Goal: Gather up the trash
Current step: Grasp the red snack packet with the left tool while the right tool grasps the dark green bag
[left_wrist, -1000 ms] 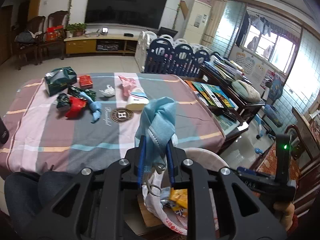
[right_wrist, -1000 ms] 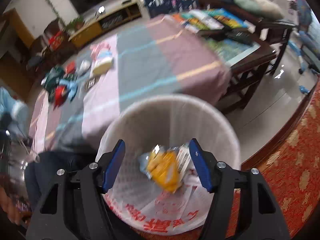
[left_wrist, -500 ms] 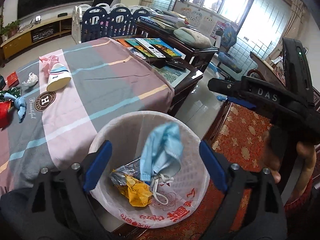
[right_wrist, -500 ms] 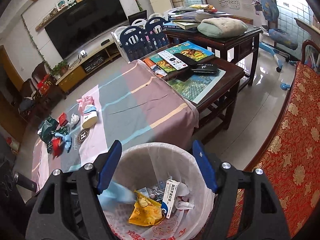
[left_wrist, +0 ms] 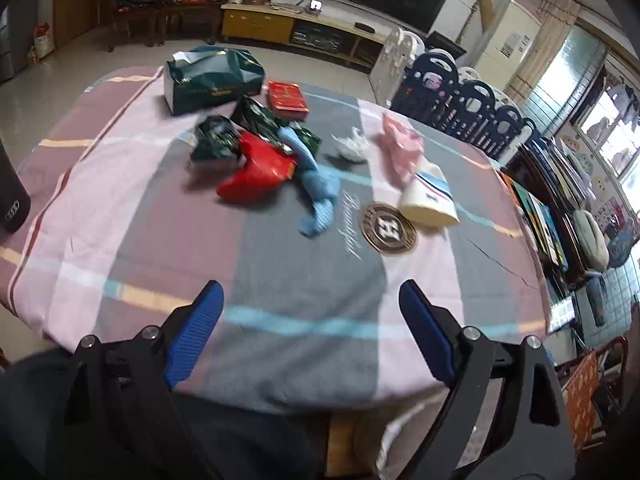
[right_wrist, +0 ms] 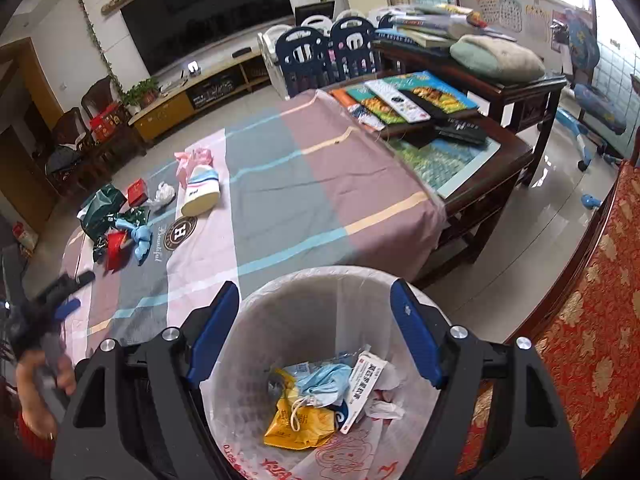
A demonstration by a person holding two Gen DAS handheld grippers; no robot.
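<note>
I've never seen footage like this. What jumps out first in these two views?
In the right wrist view, a white-lined trash bin sits between the open right gripper fingers, holding a blue face mask and a yellow wrapper. In the left wrist view, the open left gripper faces a striped tablecloth where a heap of litter remains: a red wrapper, a blue mask, green wrappers.

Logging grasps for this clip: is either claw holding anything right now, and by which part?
Nothing is held. The left claw is open above the tablecloth; the right claw is open over the bin, where the blue mask lies.
</note>
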